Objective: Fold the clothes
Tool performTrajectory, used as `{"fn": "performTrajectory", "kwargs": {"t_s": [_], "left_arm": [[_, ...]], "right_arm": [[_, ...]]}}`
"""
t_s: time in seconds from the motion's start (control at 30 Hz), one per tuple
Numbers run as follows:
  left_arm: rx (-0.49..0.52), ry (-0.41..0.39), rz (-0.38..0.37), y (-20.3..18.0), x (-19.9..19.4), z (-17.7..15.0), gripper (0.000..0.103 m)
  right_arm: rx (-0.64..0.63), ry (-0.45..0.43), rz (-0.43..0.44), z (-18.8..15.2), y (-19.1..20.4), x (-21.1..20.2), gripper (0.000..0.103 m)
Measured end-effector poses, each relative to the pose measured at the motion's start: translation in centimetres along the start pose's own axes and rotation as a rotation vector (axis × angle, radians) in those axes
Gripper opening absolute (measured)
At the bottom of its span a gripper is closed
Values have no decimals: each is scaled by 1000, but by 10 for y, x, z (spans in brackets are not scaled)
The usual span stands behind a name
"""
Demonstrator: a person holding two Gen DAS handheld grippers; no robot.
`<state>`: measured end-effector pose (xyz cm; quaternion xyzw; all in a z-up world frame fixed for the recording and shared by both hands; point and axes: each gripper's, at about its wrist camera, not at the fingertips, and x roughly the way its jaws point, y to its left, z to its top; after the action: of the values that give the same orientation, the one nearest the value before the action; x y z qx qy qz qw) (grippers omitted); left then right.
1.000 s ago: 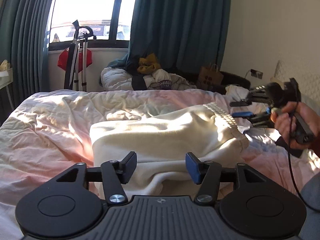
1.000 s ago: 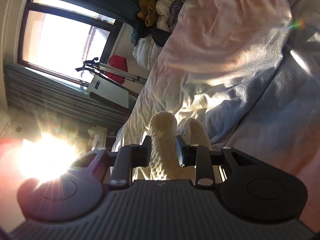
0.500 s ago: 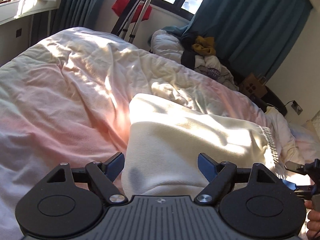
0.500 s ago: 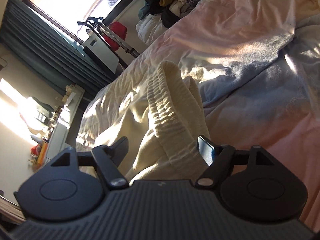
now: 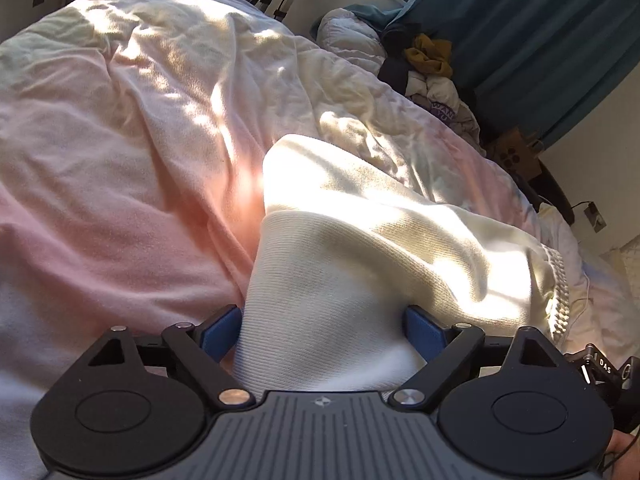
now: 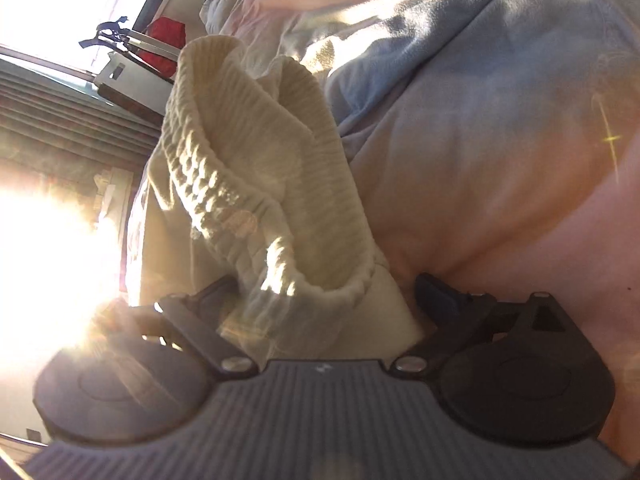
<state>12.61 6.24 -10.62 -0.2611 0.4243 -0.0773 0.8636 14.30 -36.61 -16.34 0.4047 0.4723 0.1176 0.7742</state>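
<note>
Left wrist view, nearest first: the left gripper [image 5: 322,330] is spread wide, its blue pads [image 5: 218,332] flanking a lifted fold of the cream knitted cotton garment [image 5: 360,248] without clamping it. Beyond lies the rumpled pink duvet of the bed [image 5: 120,152], on which the garment rests. On the right wrist view the right gripper [image 6: 324,300] is equally wide, the ribbed elastic waistband [image 6: 256,168] bunched between its fingers. I judge the cloth soft, light and floppy; best pinched at the firmer waistband and hem corners.

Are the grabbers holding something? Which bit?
Neither has closed yet. The left gripper straddles the cream knit garment's plain end; the right gripper its ribbed waistband.
</note>
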Motion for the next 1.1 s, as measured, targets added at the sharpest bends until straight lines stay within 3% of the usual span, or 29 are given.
{"fn": "performTrajectory", "kwargs": {"t_s": [0.1, 0.17, 0.3, 0.43, 0.47, 0.53, 0.57, 0.63, 0.73, 0.9, 1.1], "left_arm": [[-37, 10, -39, 9, 4, 2, 91], [-70, 19, -68, 15, 5, 3, 90], [-134, 30, -123, 26, 7, 3, 86], [-178, 40, -164, 32, 12, 3, 82], [-187, 38, -169, 33, 12, 3, 78], [-206, 32, -178, 35, 12, 2, 72], [-218, 27, -181, 36, 11, 1, 68], [-242, 16, -188, 38, 9, -1, 61], [-276, -8, -201, 39, 4, -4, 52], [-349, -69, -251, 38, -12, -3, 42], [-357, -140, -258, 19, -42, -2, 41]], "right_arm": [[21, 26, 98, 1, 4, 5, 100], [15, 10, 134, 0, 9, 1, 100], [44, -26, 290, -1, 13, -16, 100], [43, -13, 237, -2, 11, -8, 100], [48, -6, 219, -2, 9, -4, 97], [44, -17, 175, 0, 6, 0, 78], [56, -23, 170, 0, 4, -1, 74], [72, -36, 176, 0, 2, -6, 62], [84, -60, 198, -3, 1, -16, 50], [112, -90, 275, -7, 6, -34, 43], [109, -104, 377, -12, 18, -69, 40]]}}
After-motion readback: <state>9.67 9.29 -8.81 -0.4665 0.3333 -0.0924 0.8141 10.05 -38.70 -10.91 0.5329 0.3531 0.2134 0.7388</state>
